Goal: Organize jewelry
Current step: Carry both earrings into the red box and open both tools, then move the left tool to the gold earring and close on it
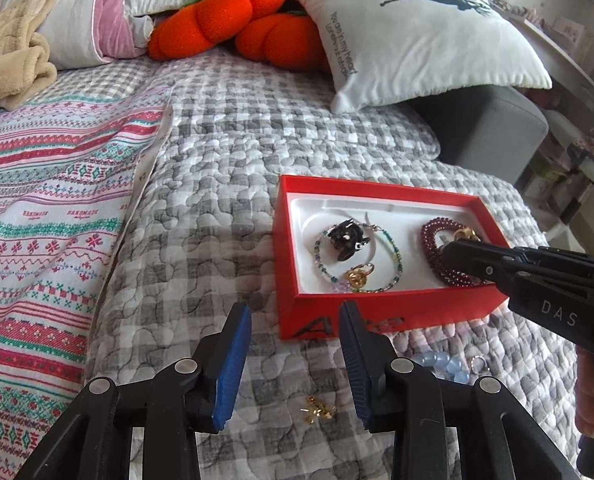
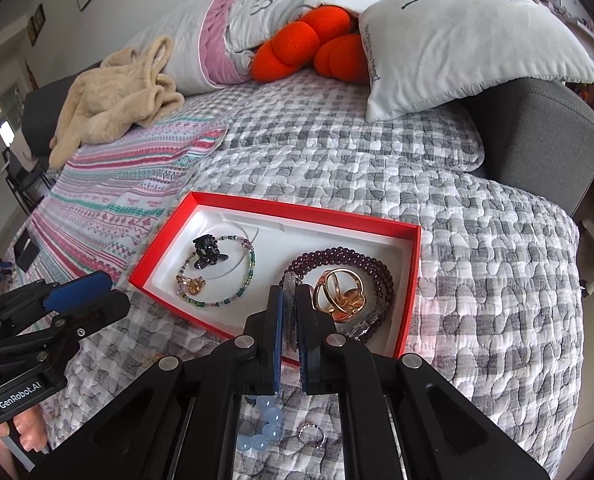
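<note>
Jaws on the right gripper (image 2: 290,312) are pinched tight on a thin grey piece (image 2: 289,300) over the red box (image 2: 413,280). I cannot tell what that piece is. Jaws on the left gripper (image 1: 295,344) stand open with nothing between them, over the bed (image 1: 225,168), just in front of the box.

Inside the box on its white tray lie a bead ring (image 1: 397,258) with a black charm (image 1: 347,238) and a small gold ring (image 1: 360,274). Beside them lie dark red beads (image 2: 337,258) and a big gold ring (image 2: 339,292).

On the bed near the box lie blue beads (image 2: 267,428), a silver ring (image 2: 311,436) and a small gold bit (image 1: 317,414).
</note>
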`<state>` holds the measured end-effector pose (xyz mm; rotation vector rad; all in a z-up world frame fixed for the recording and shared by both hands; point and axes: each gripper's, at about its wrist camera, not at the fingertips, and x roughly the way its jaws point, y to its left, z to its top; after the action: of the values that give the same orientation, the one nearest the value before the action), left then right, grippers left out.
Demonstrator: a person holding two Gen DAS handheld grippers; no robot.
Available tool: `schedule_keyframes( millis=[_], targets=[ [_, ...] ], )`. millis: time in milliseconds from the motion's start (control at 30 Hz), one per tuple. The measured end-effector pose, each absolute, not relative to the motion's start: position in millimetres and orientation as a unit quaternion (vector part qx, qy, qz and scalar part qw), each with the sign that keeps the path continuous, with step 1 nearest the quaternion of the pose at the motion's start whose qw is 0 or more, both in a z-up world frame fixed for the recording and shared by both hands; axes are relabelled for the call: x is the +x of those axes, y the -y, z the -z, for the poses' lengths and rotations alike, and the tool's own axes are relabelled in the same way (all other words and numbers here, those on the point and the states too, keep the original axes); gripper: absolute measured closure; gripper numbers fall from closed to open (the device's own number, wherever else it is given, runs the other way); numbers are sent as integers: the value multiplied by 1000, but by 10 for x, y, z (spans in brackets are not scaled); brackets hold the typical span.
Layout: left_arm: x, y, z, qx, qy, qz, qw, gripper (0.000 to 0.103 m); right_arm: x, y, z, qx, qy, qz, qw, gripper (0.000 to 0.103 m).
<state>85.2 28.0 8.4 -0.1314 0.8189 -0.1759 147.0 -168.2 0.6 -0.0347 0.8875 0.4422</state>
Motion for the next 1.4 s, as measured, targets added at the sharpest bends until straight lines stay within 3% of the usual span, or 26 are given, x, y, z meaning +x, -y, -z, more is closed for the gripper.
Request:
schedule_keyframes(
  millis=[133, 333, 567, 833, 1267, 1333, 1400],
  targets=[
    [808, -353, -80, -70, -401, 82, 910, 48, 1457, 1674, -28, -3, -433, -218, 875, 91],
    [728, -404, -76, -61, -400, 78, 911, 32, 1284, 1728, -149, 0, -421, -228, 878, 58],
    [637, -435, 6, -55, -409, 64, 909, 25, 1077, 1902, -242, -3, -416, -215, 884, 48],
    [464, -380, 152, -32, -413, 57, 909, 20, 898, 2109, -99, -7, -450, -161, 878, 42],
    [358, -176, 440, 39, -447, 91, 889, 20, 658, 2166, 233, -53, -485, -145, 861, 41],
    [362, -181, 424, 36, -445, 99, 890, 20, 639, 2170, 268, -61, -487, -145, 859, 41],
    [374, -190, 410, 29, -442, 110, 890, 28, 633, 2176, 295, -66, -489, -147, 857, 41]
  ],
)
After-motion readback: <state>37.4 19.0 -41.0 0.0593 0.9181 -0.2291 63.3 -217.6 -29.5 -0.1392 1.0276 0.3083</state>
